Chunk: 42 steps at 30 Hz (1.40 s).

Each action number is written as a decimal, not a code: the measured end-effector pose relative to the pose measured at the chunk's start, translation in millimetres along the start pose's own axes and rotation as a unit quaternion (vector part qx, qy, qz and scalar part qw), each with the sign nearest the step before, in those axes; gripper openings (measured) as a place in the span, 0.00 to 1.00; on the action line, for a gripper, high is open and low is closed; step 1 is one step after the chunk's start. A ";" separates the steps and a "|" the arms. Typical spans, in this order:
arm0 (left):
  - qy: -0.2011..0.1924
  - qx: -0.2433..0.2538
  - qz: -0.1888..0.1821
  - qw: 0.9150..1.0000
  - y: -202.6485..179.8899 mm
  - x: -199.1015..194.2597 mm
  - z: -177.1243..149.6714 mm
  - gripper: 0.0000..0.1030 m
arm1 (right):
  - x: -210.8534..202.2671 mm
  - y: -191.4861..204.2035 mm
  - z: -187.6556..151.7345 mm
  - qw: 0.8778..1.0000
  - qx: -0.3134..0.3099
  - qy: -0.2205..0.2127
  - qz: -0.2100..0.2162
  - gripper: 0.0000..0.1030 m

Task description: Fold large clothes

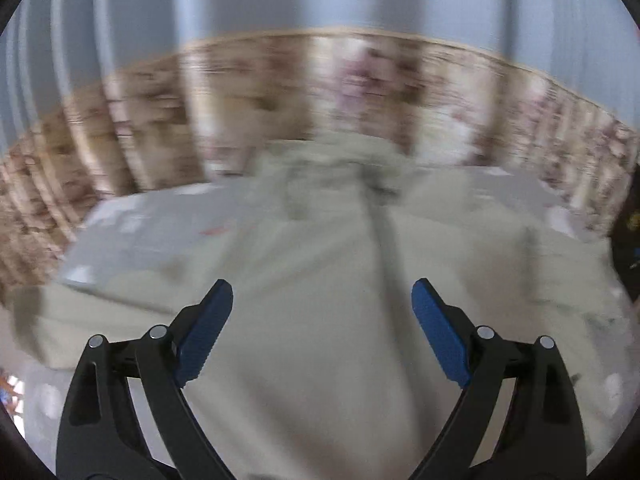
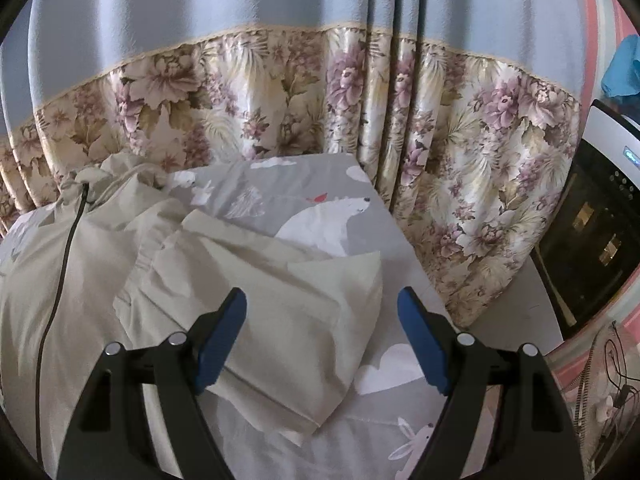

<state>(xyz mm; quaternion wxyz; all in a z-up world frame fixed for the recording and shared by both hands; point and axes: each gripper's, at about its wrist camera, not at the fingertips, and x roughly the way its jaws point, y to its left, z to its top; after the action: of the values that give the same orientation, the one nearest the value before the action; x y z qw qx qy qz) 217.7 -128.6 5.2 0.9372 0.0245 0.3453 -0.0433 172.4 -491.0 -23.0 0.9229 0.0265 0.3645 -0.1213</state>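
A floral-bordered blue curtain [image 2: 280, 92] hung behind a bed whose grey sheet [image 2: 320, 184], printed with a polar bear, rabbits and clouds, carried the work.

The beige garment [image 2: 260, 288] lay spread on that sheet, partly folded, with a dark zipper line [image 2: 60, 280] running lengthwise up its middle toward a bunched collar or hood at the far end near the curtain. The long axis of the garment therefore ran away from the operator, from the near edge of the bed toward the curtain.

In the right wrist view, a folded-over flap of the garment ended in a near corner [image 2: 316, 424] lying just in front of and between the blue pads of the right tongs [image 2: 322, 300]. The right tongs stood wide open and held nothing; the cloth lay beneath them, with no visible pad contact.

The left wrist view was smeared by motion blur. The left tongs [image 1: 322, 292] were also wide open and empty, poised above the middle of the garment [image 1: 320, 340], with the zipper line [image 1: 386, 240] slightly to the right of their centre.

Judged from this layout, the right hand was nearer the free flap corner, and the next fold would likely run across the long axis.

An appliance with a dark door [image 2: 592, 216] stood to the right of the bed.
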 end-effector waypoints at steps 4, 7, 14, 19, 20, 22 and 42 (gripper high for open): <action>0.018 0.009 -0.039 0.999 -76.8 23.4 -4.3 0.88 | -1.8 -1.8 -2.4 1.000 -0.012 -0.003 0.000 0.76; 0.040 0.015 -0.066 0.997 -129.1 43.5 -4.7 0.88 | -5.9 -11.2 -2.6 1.000 -0.013 -0.005 0.000 0.77; 0.070 0.051 -0.109 0.990 -204.8 75.7 -10.8 0.69 | -11.9 -46.0 -7.4 1.000 0.002 -0.001 -0.012 0.78; 0.069 0.039 -0.144 0.986 -207.9 78.5 -6.9 0.19 | -12.8 -54.6 -11.2 1.000 0.005 0.004 -0.014 0.78; 0.052 0.035 -0.142 0.988 -202.2 70.7 -3.0 0.18 | -13.0 -54.3 -11.5 1.000 0.005 0.004 -0.012 0.78; 0.006 0.021 -0.129 0.991 -177.5 46.2 12.7 0.17 | -12.3 -51.6 -11.3 1.000 0.002 0.005 -0.011 0.78; 0.044 -0.080 0.049 0.995 122.5 63.4 -21.6 0.35 | 40.4 113.9 32.9 0.992 -0.051 0.044 0.106 0.83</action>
<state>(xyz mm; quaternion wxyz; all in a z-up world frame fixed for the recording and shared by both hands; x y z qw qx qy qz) 263.8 -9.1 -50.4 0.9209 -0.0315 0.3873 0.0310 250.5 -393.3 -30.9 0.9137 0.0228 0.4057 -0.0026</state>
